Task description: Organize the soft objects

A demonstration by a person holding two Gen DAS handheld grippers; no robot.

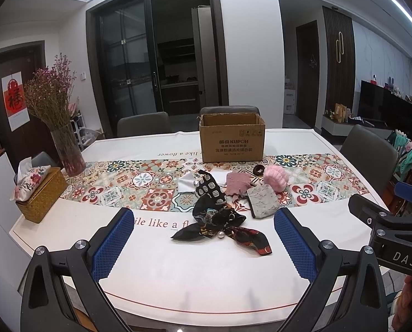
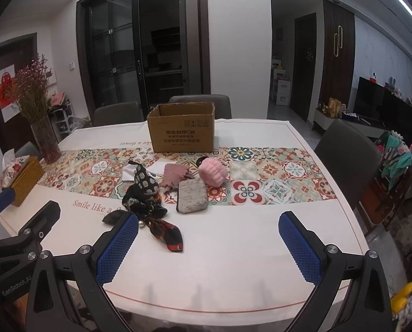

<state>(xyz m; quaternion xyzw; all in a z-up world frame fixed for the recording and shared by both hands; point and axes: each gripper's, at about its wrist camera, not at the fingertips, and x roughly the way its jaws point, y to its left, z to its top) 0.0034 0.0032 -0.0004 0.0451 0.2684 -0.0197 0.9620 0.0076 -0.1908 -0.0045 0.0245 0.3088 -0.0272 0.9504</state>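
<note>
Left gripper point(image 1: 203, 232): your fingers spread wide, nothing between them, hovering over near bench edge, aimed at the dark scarf point(image 1: 222, 221).
Right gripper point(image 2: 208, 238): fingers also spread, empty; sits beside the left one, so watch for a clash btwn them.
Soft items: clustered mid-bench on the patterned runner point(image 1: 139, 182): dark scarf nearest you, grey pouch point(image 1: 261, 199) just beside it, pink cloth point(image 1: 237, 184) and pink fluffy piece point(image 1: 275, 179) behind. Probably heaped there for sorting.
Box point(image 1: 232, 138): cardboard, top open, just behind the pile; likely the drop spot.
Room: white bench point(image 1: 206, 271) bare in front of the pile, so approach is free.
Edges: vase point(image 1: 67, 149) and tissue box point(image 1: 37, 191) far left, well apart from the pile.
</note>
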